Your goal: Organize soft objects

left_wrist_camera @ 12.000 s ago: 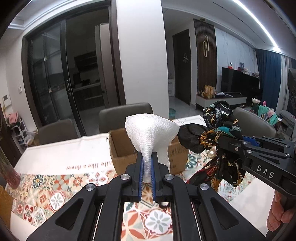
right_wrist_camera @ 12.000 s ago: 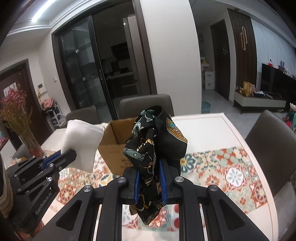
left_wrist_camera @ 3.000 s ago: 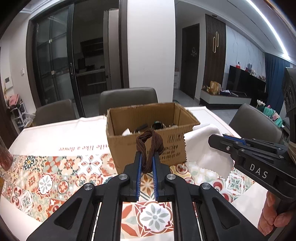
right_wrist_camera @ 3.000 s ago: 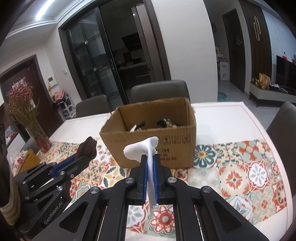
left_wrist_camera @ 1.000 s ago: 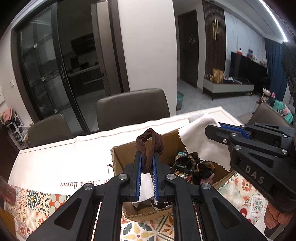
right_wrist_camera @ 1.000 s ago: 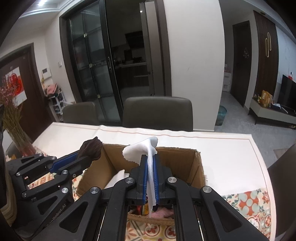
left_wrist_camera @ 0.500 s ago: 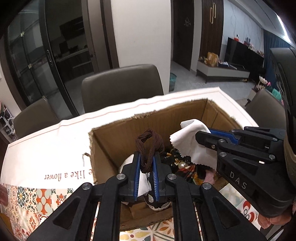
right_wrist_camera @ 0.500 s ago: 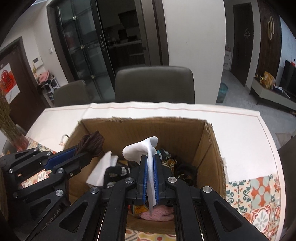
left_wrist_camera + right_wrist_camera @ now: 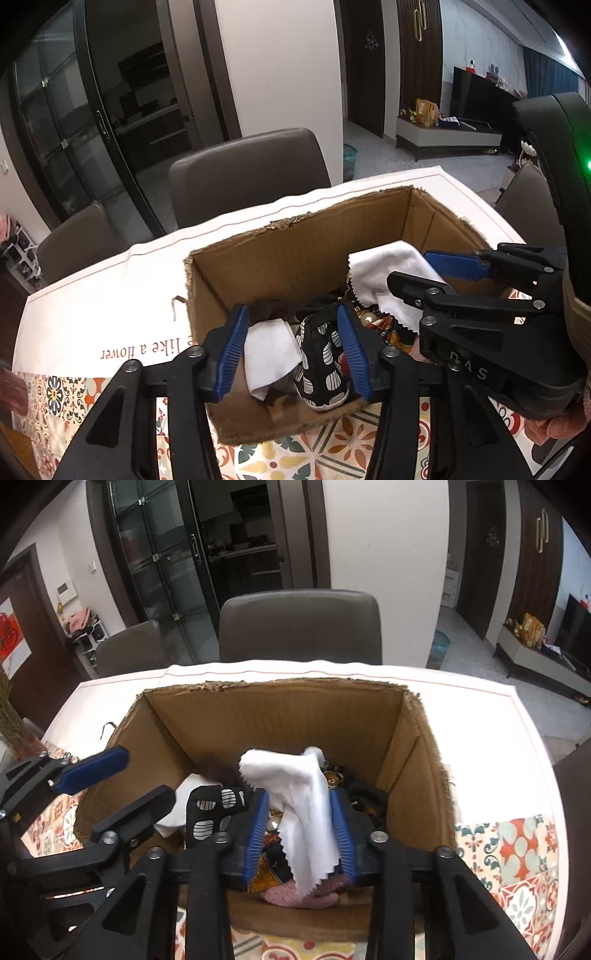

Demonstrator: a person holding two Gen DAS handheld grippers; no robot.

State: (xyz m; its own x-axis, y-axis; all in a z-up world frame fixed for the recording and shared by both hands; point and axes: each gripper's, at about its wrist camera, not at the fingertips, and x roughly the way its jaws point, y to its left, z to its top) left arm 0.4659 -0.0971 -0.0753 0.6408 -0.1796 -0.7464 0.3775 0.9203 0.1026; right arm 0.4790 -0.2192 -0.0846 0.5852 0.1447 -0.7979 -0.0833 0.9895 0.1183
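— Why are both grippers poised over the cardboard box (image 9: 413,738)?

— They're dropping soft things in. The left gripper (image 9: 293,345) has its jaws opening above the near left corner of the box; the brown hair tie (image 9: 267,308) lies loose between them, no pad pressing it. The right gripper (image 9: 299,830) is opening too, and the white cloth (image 9: 303,797) droops between its pads, seemingly free, sagging onto the pile inside.

— What else is in the box?

— A black-and-white sock (image 9: 323,350), a folded white cloth (image 9: 271,345), a patterned scarf, something pink at the near wall.

— Anything in the way?

— Only each other, I'd say; both grippers crowd the same box. A grey chair (image 9: 299,627) stands behind the box, clear of them.
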